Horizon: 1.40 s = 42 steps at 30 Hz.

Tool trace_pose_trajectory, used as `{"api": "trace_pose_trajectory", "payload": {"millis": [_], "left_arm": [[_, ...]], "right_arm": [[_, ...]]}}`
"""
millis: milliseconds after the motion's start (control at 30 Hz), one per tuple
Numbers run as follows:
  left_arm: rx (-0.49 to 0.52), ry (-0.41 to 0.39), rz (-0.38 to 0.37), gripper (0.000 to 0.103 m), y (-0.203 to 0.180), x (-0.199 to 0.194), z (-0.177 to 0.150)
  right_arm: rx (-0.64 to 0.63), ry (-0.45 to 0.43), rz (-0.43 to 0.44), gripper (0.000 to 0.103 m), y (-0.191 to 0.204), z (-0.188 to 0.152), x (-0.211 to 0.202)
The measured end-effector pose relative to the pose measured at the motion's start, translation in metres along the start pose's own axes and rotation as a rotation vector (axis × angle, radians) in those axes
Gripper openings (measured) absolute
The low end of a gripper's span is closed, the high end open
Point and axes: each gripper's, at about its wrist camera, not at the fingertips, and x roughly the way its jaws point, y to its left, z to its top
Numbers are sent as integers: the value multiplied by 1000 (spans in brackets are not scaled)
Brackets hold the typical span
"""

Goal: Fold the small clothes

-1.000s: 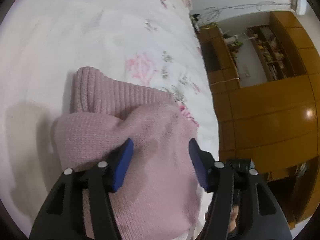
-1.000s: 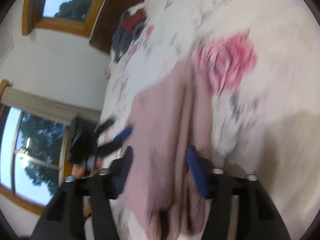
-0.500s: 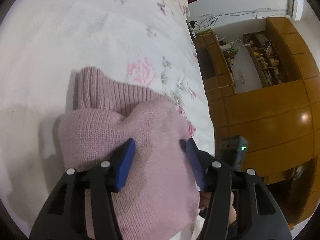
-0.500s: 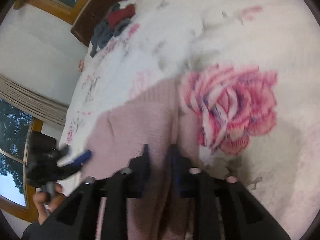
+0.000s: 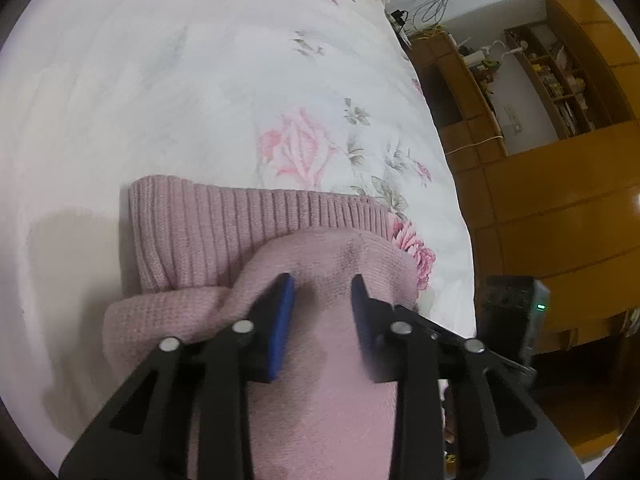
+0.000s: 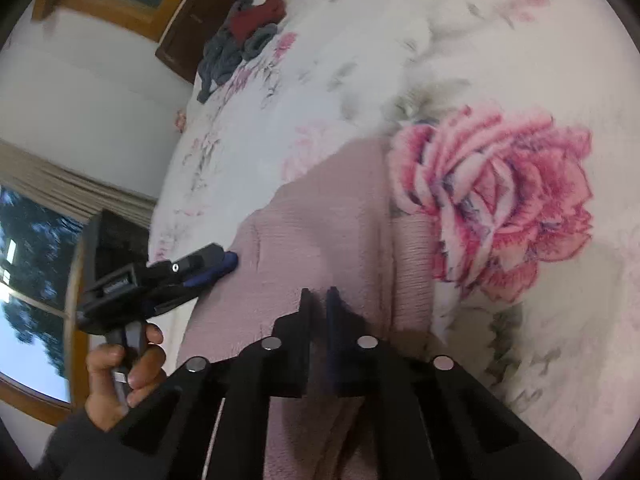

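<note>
A pink knit sweater lies on the floral bedspread, its ribbed hem showing beyond a folded-over layer. My left gripper has its blue pads narrowed onto a thick fold of that upper layer. In the right wrist view the same left gripper bites the sweater's left edge, held by a person's hand. Near the sweater's lower middle, my right gripper is shut, with pink fabric pinched in the thin slit between its jaws.
A pile of dark and red clothes sits at the bed's far end by a wooden headboard. Orange wooden cabinets and shelves stand past the bed's right edge. A window is behind the hand.
My right gripper went from wide open to shut on the sweater. The left jaws narrowed onto the fold and moved forward towards the ribbed hem.
</note>
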Motion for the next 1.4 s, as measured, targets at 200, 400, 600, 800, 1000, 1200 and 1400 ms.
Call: {"api": "trace_pose_trajectory", "payload": {"millis": [200, 400, 600, 800, 1000, 1200, 1400], "left_arm": [[86, -18, -139, 48, -24, -58, -38], [127, 49, -13, 36, -7, -41, -82], [112, 16, -49, 30, -24, -66, -83], [107, 73, 35, 10, -3, -47, -111], [119, 41, -68, 32, -22, -71, -131], [149, 145, 66, 35, -3, -35, -174], [138, -6, -33, 89, -13, -102, -189]], "right_arm": [[-83, 18, 112, 10, 27, -31, -45], [-114, 89, 48, 0, 13, -70, -31], [-95, 57, 62, 4, 19, -81, -61], [-124, 125, -21, 0, 14, -102, -44], [-129, 78, 47, 4, 29, -122, -69], [-153, 167, -25, 0, 17, -145, -36], [-65, 85, 86, 48, 13, -117, -78]]}}
